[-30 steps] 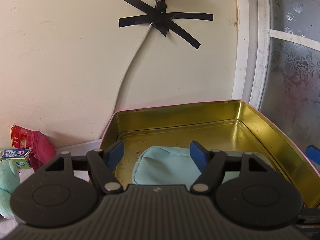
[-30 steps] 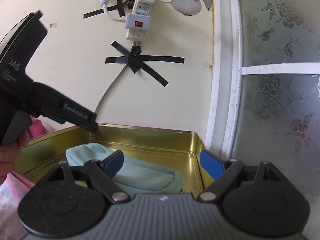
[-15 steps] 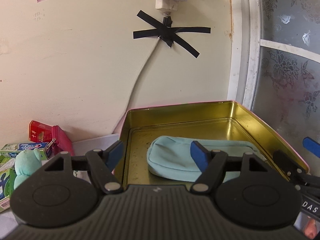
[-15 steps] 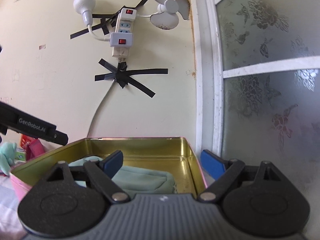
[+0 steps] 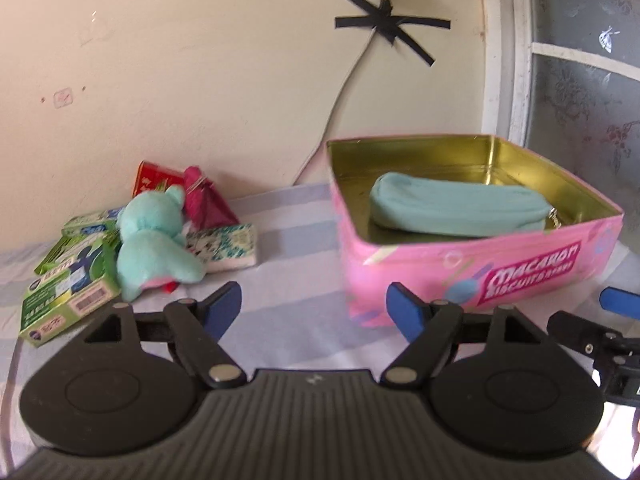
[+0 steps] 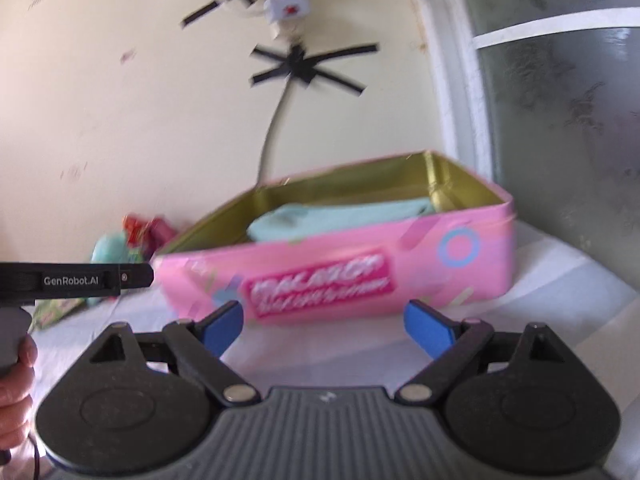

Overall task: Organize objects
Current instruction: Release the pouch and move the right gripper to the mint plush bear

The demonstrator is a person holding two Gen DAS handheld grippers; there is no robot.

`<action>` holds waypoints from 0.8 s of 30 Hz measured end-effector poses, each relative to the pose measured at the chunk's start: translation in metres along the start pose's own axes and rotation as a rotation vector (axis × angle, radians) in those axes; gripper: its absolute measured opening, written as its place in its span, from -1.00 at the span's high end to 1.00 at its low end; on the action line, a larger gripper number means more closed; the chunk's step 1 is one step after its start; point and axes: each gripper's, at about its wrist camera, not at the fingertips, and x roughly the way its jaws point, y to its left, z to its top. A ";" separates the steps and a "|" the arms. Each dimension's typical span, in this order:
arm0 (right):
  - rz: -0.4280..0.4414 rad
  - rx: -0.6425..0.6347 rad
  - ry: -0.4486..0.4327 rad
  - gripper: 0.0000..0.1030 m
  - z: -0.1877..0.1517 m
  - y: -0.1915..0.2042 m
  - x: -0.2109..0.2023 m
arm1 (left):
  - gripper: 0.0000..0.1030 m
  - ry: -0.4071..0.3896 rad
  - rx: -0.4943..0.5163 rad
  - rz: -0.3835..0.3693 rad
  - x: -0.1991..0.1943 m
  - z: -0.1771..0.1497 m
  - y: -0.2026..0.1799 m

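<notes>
A pink biscuit tin (image 5: 480, 268) with a gold inside stands open on the striped cloth, with a light-blue pouch (image 5: 456, 210) lying in it. It also shows, blurred, in the right wrist view (image 6: 340, 268) with the pouch (image 6: 340, 216). My left gripper (image 5: 314, 310) is open and empty, low in front of the tin's left corner. My right gripper (image 6: 324, 324) is open and empty in front of the tin's long side. A teal plush bear (image 5: 154, 240), green boxes (image 5: 68, 292), a tissue pack (image 5: 224, 248) and a magenta pouch (image 5: 208, 204) lie left of the tin.
A cream wall with a taped cable (image 5: 384, 28) and power strip (image 6: 288, 0) is right behind the tin. A frosted window (image 5: 580, 80) stands to the right. A red box (image 5: 154, 178) leans on the wall. My right gripper's fingertip (image 5: 622, 304) shows at the left view's right edge.
Both grippers have pulled back and down from above the tin, so its pink front now shows. The left view now takes in the pile of objects on the left. The pouch stays in the tin.
</notes>
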 end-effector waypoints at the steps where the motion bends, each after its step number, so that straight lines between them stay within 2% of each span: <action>1: 0.010 -0.030 0.024 -0.76 -0.002 0.010 0.003 | -0.58 0.026 -0.008 0.015 0.002 -0.006 0.010; 5: 0.090 -0.127 0.097 -0.73 -0.009 0.054 0.016 | -0.58 0.098 -0.077 0.064 0.006 -0.025 0.052; 13: 0.237 -0.247 0.215 -0.51 -0.022 0.141 0.051 | -0.58 0.143 -0.168 0.166 0.003 -0.047 0.123; 16: 0.258 -0.298 0.228 -0.50 -0.025 0.168 0.061 | -0.58 0.154 -0.210 0.183 0.002 -0.052 0.145; 20: 0.296 -0.347 0.245 -0.38 -0.022 0.195 0.077 | -0.58 0.137 -0.271 0.208 0.002 -0.055 0.165; 21: 0.297 -0.360 0.239 -0.31 -0.019 0.201 0.081 | -0.58 0.131 -0.283 0.218 0.002 -0.055 0.168; 24: 0.304 -0.342 0.208 -0.28 -0.004 0.212 0.099 | -0.58 0.114 -0.339 0.237 0.001 -0.055 0.178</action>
